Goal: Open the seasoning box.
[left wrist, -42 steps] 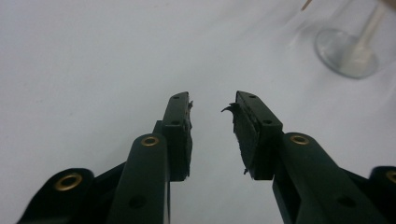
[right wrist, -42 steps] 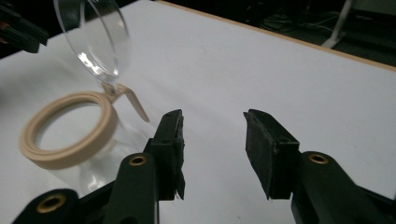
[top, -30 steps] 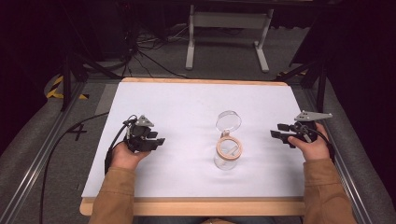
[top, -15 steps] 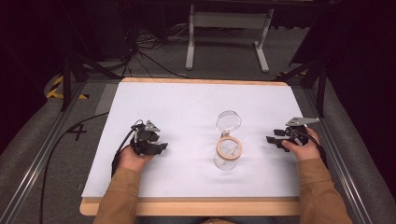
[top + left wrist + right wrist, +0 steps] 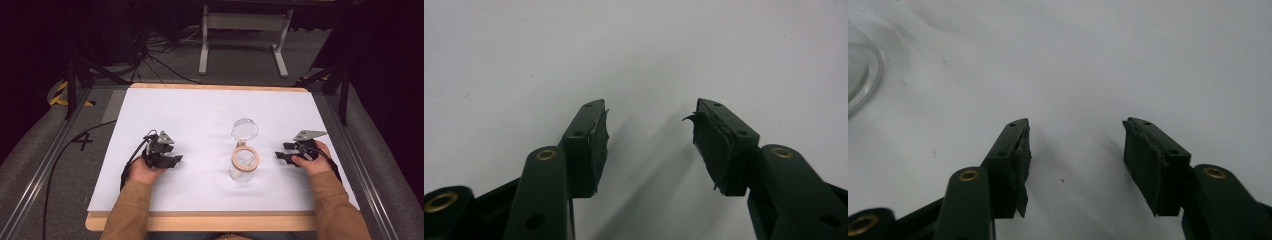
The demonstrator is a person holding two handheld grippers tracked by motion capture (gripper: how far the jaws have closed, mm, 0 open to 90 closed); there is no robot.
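Observation:
A clear glass jar (image 5: 244,165) with a tan ring at its mouth stands upright near the middle of the white table (image 5: 200,115). Its clear round lid (image 5: 244,130) lies flat just behind it; a curved edge of clear glass (image 5: 860,75) shows at the far left of the right gripper view. My left gripper (image 5: 176,160) rests low on the table left of the jar, open, with nothing between its jaws (image 5: 651,135). My right gripper (image 5: 281,151) sits right of the jar, jaws pointing toward it, open and empty (image 5: 1075,145).
The white sheet covers a wooden tabletop whose front edge (image 5: 200,222) runs near the person's sleeves. Metal rails (image 5: 45,175) flank both sides. Cables (image 5: 150,55) and a grey stand (image 5: 240,30) lie on the floor beyond the far edge.
Both hands have drawn back toward the person and sunk lower onto the table. The jar and lid have not moved.

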